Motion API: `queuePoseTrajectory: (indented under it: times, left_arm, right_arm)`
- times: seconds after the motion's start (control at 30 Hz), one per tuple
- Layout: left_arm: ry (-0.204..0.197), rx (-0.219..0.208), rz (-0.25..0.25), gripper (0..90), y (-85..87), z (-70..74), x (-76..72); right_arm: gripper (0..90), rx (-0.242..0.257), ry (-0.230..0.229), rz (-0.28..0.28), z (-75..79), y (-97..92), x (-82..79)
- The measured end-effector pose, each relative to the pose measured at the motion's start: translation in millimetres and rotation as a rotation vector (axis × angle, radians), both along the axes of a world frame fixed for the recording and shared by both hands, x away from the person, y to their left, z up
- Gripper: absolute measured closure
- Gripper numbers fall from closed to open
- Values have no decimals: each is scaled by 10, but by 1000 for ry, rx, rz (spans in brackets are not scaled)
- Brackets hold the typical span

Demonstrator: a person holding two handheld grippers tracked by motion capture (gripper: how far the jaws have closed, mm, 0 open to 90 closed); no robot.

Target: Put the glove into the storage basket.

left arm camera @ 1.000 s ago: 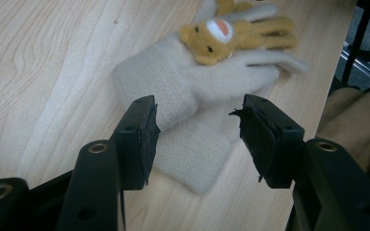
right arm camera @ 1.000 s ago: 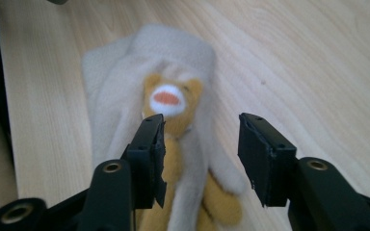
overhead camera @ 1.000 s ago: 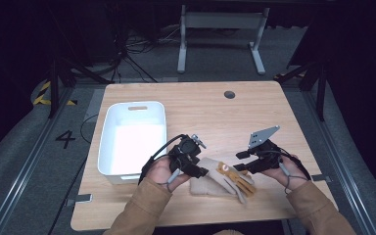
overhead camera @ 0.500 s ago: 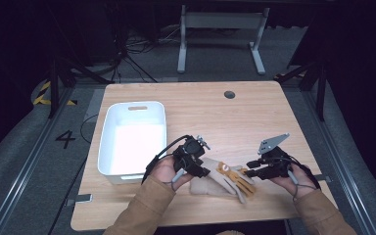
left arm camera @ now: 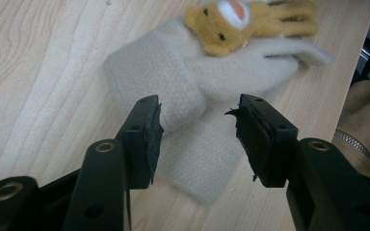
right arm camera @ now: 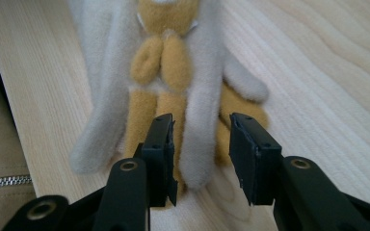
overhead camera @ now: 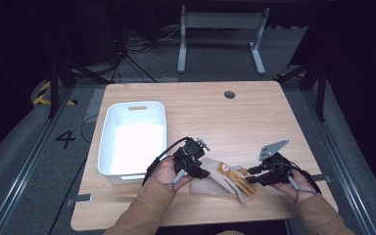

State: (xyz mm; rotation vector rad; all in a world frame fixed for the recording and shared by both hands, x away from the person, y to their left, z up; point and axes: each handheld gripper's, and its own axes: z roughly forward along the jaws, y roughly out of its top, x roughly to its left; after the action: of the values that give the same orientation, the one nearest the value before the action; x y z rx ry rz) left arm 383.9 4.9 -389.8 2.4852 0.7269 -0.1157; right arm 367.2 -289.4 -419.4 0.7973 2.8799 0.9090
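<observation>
The wooden surface [overhead camera: 254,122] carries a white bin [overhead camera: 133,137] on its left half, standing just left of the person's left hand. On the near part of the surface, between the two hands, lies a cream glove [overhead camera: 223,181] with an orange plush animal [overhead camera: 226,171] sewn on its back, cuff toward the left hand and fingers toward the right.

The left tool [overhead camera: 201,171] sits over the cuff end. In the left gripper view its jaws stand partly apart with the knitted cuff [left arm camera: 197,144] between and below them; the pads are clear of the fabric on both sides, so it grips nothing. Its jaws have just been opening a little.

The right tool [overhead camera: 252,175] points at the glove's fingertips. In the right gripper view its jaws straddle one cream finger [right arm camera: 200,144] with a gap on each side, nothing pinched. Those jaws have just been closing, then eased slightly apart, with the finger between them.
</observation>
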Motion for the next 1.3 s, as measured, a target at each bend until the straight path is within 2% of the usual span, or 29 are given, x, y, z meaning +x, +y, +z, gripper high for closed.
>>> queuePoseTrajectory:
  times: [0.13, 0.17, 0.2, 0.23, 0.3, 0.33, 0.37, 0.5, 0.67, 0.73, 0.83, 1.07, 1.3]
  left_arm:
    - [8, -3, 3, 504, 18, -12, 16]
    - [12, -3, 5, 501, 24, -25, 26]
    - [12, -3, 5, 500, 24, -25, 26]
    - [20, 0, 11, 498, 23, -44, 33]
    - [28, 4, 22, 498, 21, -67, 48]
    - [28, 4, 22, 495, 21, -67, 48]
    - [12, 33, 54, 492, 10, -89, 55]
    - [23, 36, 78, 490, -16, -157, 83]
    - [40, 56, 91, 478, -73, -264, 119]
    - [47, 52, 93, 475, -76, -285, 129]
    - [63, 51, 96, 471, -63, -298, 147]
    - [72, 67, 104, 461, -79, -335, 157]
    - [76, 61, 107, 484, -76, -338, 161]
  right_arm:
    - [640, -23, 16, 6, -60, 25, 14]
    - [685, -37, 25, 4, -92, 27, 26]
    - [685, -37, 25, 4, -92, 27, 26]
    - [737, -54, 34, 1, -116, 28, 31]
    - [803, -73, 27, -1, -128, 35, 35]
    - [803, -73, 27, -1, -128, 35, 35]
    - [830, -87, 31, -2, -138, 46, 36]
    - [838, -101, 28, 0, -152, 55, 36]
    - [837, -108, 26, 0, -158, 73, 33]
    - [836, -108, 26, 0, -158, 75, 33]
    - [835, -112, 26, 3, -162, 78, 34]
    - [833, -111, 27, 5, -167, 88, 32]
    - [831, -118, 22, 12, -169, 95, 32]
